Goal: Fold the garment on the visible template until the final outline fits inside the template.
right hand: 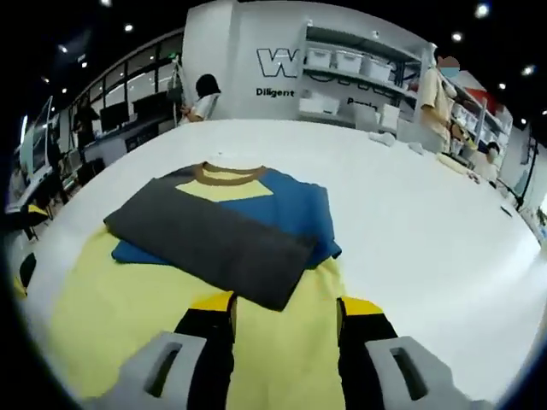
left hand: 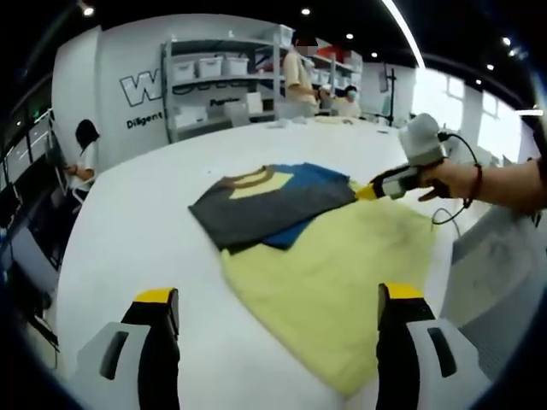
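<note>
Midway across a broad white table (left hand: 128, 231), a colour-blocked T-shirt (left hand: 273, 205) lies partly folded, its lower half resting on a pale yellow template sheet (left hand: 333, 299). Bare tabletop runs wide on the far side and toward the shelving (left hand: 222, 81) at the wall, while the near table edge drops off close beside the sheet in the left gripper view. The shirt shows a charcoal folded panel across its front, blue fabric at the sides, a yellow chest patch and a brown collar; blue cloth pokes out past the charcoal fold. The left gripper (left hand: 278, 320) hovers above the sheet's near edge with its jaws spread wide, nothing between them. The right gripper (right hand: 284, 318) sits just short of the charcoal fold's corner over the yellow sheet, jaws parted and empty. People stand by the shelves beyond.
</note>
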Demonstrator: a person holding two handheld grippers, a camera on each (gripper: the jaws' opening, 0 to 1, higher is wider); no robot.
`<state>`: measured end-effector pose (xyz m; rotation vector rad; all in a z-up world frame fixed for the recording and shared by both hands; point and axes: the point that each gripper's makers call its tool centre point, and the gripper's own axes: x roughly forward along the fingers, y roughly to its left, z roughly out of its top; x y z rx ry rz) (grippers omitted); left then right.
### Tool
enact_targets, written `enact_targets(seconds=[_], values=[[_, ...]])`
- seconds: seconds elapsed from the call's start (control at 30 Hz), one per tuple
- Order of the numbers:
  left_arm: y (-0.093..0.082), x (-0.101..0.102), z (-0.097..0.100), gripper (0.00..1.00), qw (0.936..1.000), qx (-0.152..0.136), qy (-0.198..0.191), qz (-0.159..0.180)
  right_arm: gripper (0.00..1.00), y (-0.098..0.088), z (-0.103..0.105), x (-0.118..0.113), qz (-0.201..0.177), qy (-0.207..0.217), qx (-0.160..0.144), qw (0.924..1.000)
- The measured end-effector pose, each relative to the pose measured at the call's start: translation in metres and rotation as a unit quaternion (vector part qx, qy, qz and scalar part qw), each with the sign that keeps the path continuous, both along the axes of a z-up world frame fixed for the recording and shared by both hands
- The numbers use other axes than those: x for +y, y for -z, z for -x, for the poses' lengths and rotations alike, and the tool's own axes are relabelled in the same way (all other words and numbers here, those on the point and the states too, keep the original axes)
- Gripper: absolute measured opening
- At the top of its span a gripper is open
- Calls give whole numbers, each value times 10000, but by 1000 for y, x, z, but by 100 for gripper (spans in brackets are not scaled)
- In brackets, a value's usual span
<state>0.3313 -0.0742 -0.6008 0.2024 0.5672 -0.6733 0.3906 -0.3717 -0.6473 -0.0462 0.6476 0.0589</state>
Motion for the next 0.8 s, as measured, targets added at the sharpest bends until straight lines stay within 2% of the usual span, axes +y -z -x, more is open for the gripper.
enact_targets(seconds=[0.13, 0.27, 0.43, 0.5, 0.57, 0.7, 0.8], values=[[3, 2, 4, 95, 10000, 60, -36, -44, 72, -8, 4, 3, -257, -110, -54, 9996], [3, 3, 8, 97, 9999, 137, -65, -77, 85, -16, 12, 7, -334, -360, -41, 9988], [5, 5, 14, 97, 9997, 207, -109, -121, 89, -24, 27, 9, -371, -704, 40, 9968], [12, 8, 19, 96, 9988, 406, -156, -216, 89, -25, 35, 12, -448, -859, 136, 9952], [15, 9, 23, 94, 9983, 498, -159, -262, 90, -27, 45, 15, -496, -966, 207, 9939], [18, 11, 31, 93, 9978, 581, -164, -280, 89, -28, 60, 9, -513, -1097, 302, 9922], [22, 13, 40, 91, 9963, 750, -146, -384, 88, -25, 69, 6, -501, -1168, 444, 9909]])
